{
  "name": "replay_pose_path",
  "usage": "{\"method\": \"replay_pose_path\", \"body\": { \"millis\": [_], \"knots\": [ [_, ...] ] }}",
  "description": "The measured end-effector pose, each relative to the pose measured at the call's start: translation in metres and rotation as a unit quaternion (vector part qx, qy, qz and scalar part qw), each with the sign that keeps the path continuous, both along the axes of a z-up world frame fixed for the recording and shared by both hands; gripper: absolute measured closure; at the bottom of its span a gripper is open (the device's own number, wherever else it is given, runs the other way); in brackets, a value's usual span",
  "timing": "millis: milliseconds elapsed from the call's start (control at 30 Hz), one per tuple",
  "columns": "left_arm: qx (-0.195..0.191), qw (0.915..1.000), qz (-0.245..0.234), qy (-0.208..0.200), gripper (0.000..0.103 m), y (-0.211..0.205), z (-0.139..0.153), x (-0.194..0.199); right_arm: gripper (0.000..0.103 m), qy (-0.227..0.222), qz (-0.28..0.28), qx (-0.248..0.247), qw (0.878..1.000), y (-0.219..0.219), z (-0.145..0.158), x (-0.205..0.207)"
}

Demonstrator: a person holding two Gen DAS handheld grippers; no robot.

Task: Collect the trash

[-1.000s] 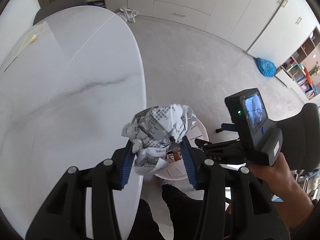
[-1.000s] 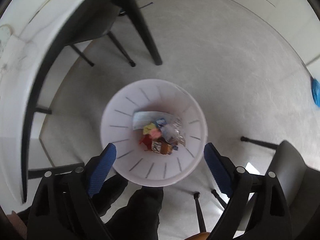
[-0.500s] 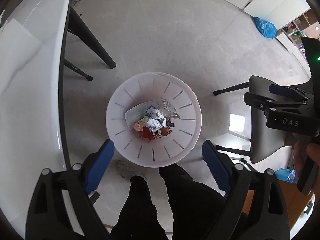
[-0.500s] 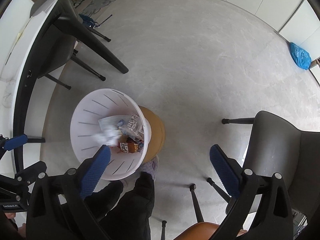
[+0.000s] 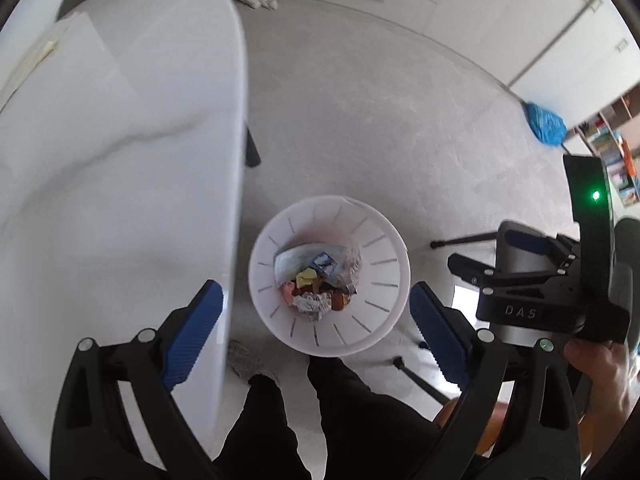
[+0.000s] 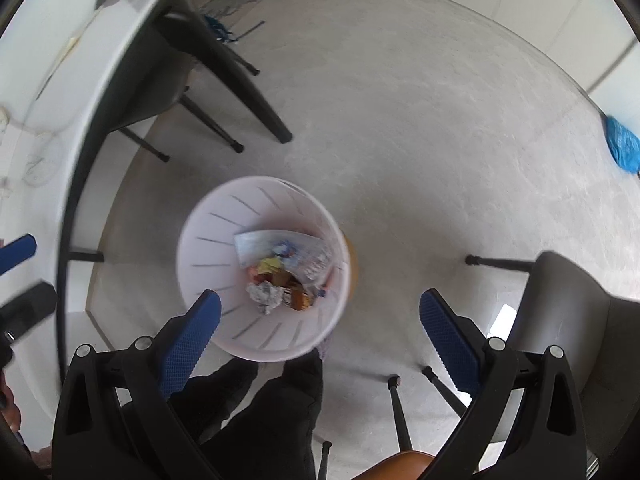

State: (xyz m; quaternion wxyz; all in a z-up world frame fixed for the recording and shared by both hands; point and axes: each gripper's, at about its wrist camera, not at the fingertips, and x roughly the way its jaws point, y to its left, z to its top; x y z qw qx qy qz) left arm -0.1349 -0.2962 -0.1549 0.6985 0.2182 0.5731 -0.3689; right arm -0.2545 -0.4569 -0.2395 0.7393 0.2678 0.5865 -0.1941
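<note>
Left tool [image 5: 314, 332]: jaws opening, nothing between the blue pads [image 5: 192, 334], pointing steeply down over the white slotted wastebasket [image 5: 384, 300] on the grey floor [image 5: 360, 120]. Right tool [image 6: 320, 336]: jaws spread wide, empty, also above the wastebasket [image 6: 208, 248]. Inside the basket lie the crumpled printed paper ball [image 5: 312, 302], seen too from the right wrist [image 6: 264, 296], and mixed wrappers [image 5: 316, 272] in yellow, blue, pink and brown. The white marbled surface [image 5: 120, 160] stands just left of the basket. A hand [image 5: 600, 364] grips the right tool's handle at the right edge. Dark-trousered legs [image 5: 344, 412] stand beside the basket. A grey chair [image 6: 572, 332] stands to the right.
</note>
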Motion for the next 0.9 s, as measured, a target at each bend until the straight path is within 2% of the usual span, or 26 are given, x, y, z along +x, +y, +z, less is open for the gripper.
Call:
{"method": "replay_pose_path", "body": {
  "millis": [100, 200, 300, 400, 500, 567, 633, 733, 833, 900],
  "knots": [
    [-0.026, 0.9961, 0.072, -0.044, 0.013, 0.044, 0.040, 0.031, 0.004, -0.029, 0.055, -0.014, 0.998, 0.034, 0.030, 0.045],
    [-0.043, 0.9831, 0.146, -0.102, 0.012, 0.098, 0.083, 0.060, 0.002, -0.072, 0.114, -0.015, 0.991, 0.076, 0.066, 0.093],
    [-0.058, 0.9605, 0.223, -0.156, 0.009, 0.157, 0.130, 0.085, 0.002, -0.118, 0.173, -0.026, 0.978, 0.124, 0.112, 0.143],
    [-0.076, 0.9355, 0.280, -0.201, 0.008, 0.205, 0.176, 0.104, 0.002, -0.180, 0.212, -0.043, 0.960, 0.167, 0.175, 0.186],
    [-0.092, 0.9133, 0.312, -0.245, 0.008, 0.237, 0.222, 0.120, 0.002, -0.245, 0.222, -0.057, 0.942, 0.190, 0.243, 0.213],
    [-0.092, 0.9021, 0.320, -0.274, 0.008, 0.249, 0.249, 0.129, 0.002, -0.281, 0.221, -0.069, 0.931, 0.197, 0.286, 0.228],
    [-0.087, 0.8900, 0.326, -0.306, 0.008, 0.257, 0.280, 0.141, 0.002, -0.317, 0.217, -0.091, 0.919, 0.205, 0.334, 0.238],
    [-0.102, 0.8665, 0.346, -0.345, 0.008, 0.270, 0.323, 0.149, 0.002, -0.358, 0.203, -0.128, 0.902, 0.214, 0.398, 0.242],
    [-0.126, 0.8505, 0.372, -0.350, 0.008, 0.283, 0.353, 0.152, 0.002, -0.393, 0.196, -0.152, 0.885, 0.221, 0.439, 0.236],
    [-0.135, 0.8413, 0.390, -0.350, 0.008, 0.289, 0.366, 0.150, 0.002, -0.408, 0.192, -0.159, 0.878, 0.227, 0.451, 0.228]
  ]
}}
